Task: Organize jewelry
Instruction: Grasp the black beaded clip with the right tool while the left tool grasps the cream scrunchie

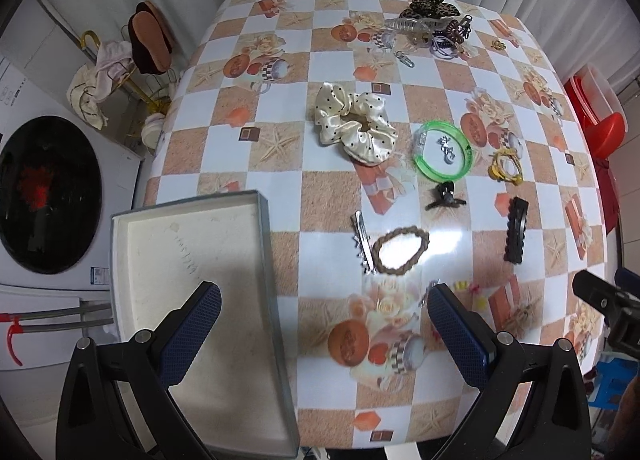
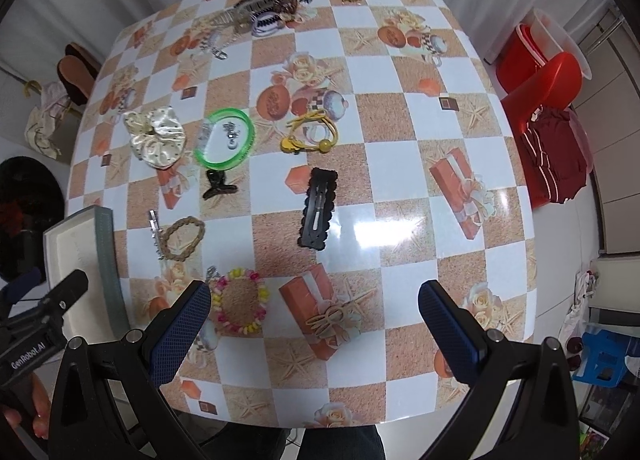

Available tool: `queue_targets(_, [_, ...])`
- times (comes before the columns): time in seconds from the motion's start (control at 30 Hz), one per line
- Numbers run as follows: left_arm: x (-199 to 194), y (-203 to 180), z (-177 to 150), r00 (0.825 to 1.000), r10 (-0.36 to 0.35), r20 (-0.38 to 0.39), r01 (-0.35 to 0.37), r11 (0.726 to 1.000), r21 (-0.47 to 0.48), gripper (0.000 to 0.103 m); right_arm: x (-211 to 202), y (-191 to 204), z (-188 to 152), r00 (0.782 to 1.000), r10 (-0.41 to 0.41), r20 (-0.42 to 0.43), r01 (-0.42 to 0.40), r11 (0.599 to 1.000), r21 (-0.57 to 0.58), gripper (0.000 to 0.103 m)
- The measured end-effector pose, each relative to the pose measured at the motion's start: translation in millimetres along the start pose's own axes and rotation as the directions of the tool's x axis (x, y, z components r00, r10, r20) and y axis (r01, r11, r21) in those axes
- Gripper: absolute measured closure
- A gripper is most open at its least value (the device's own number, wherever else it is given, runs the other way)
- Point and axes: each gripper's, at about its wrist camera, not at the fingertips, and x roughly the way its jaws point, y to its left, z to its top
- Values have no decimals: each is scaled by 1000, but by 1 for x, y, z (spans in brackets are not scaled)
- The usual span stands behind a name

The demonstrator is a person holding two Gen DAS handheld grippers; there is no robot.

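Observation:
An open grey box (image 1: 192, 260) with a white lining sits at the table's near left corner, also in the right wrist view (image 2: 80, 260). My left gripper (image 1: 324, 324) is open and empty, its left finger over the box. My right gripper (image 2: 314, 320) is open and empty above the near table edge. Loose pieces lie between: a colourful bead bracelet (image 2: 240, 302), a brown braided band (image 1: 400, 250), a silver clip (image 1: 362, 246), a black snap clip (image 2: 318, 208), a small black claw clip (image 1: 444, 198), a green bangle (image 1: 442, 156), a yellow hair tie (image 2: 310, 136) and a cream dotted scrunchie (image 1: 354, 124).
A pile of hair clips and ties (image 1: 432, 26) lies at the table's far edge. A washing machine (image 1: 48, 196) stands left of the table. Red plastic tubs (image 2: 536, 60) and a dark red garment (image 2: 556, 152) are on the right. The table has a checked oilcloth (image 2: 400, 180).

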Motion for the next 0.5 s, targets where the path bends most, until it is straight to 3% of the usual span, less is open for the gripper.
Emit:
queue_targets(0.33, [35,-9,35,1000,-23,-6,23,1000,-3,0,37,-15,22,999,-5,-39,7,999,35,0])
queue_targets(0.5, [56,-9,65,998,-58,10,58,997,-58,0,61,-19,32,998,-3,-62,6,999,53,0])
